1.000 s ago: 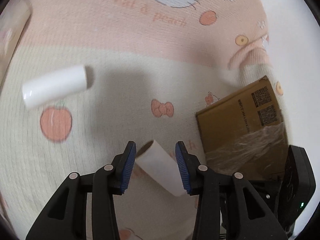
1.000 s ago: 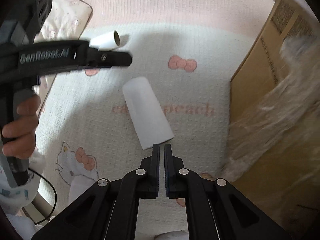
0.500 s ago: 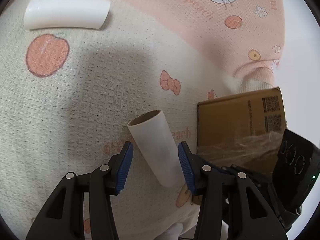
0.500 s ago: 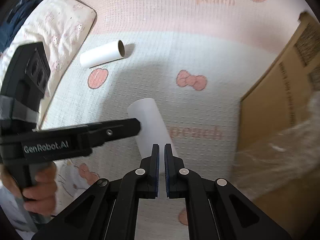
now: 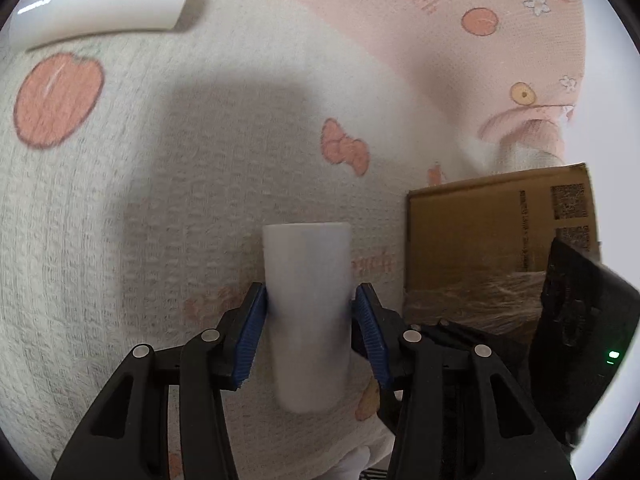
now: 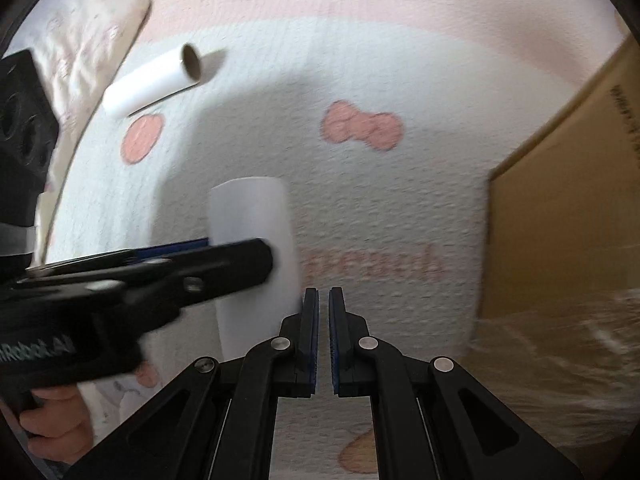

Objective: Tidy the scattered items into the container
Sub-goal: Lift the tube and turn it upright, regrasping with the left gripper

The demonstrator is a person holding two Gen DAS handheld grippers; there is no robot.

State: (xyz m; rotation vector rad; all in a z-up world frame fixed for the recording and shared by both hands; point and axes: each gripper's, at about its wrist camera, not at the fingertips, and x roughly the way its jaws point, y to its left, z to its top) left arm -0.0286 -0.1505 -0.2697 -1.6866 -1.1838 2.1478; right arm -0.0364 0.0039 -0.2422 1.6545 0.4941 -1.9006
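A white cardboard tube (image 5: 308, 312) lies on the blanket between the blue pads of my left gripper (image 5: 308, 316), which touch both its sides. The same tube shows in the right wrist view (image 6: 252, 216), with the left gripper (image 6: 224, 264) across it. A second white tube (image 5: 96, 4) lies at the far left; it also shows in the right wrist view (image 6: 156, 80). The cardboard box (image 5: 492, 236) stands to the right of the held tube. My right gripper (image 6: 324, 340) is shut and empty, hovering over the blanket near the box (image 6: 568, 216).
A cream and pink cartoon blanket (image 5: 160, 200) covers the surface. Clear plastic film (image 6: 560, 360) hangs at the box's near side. A pillow (image 6: 88, 32) lies at the far left of the right wrist view. A hand (image 6: 52, 412) holds the left gripper.
My left gripper has moved in over the near tube, lined up with it, and closed its pads against its sides. The right gripper has stayed shut and shifted slightly.
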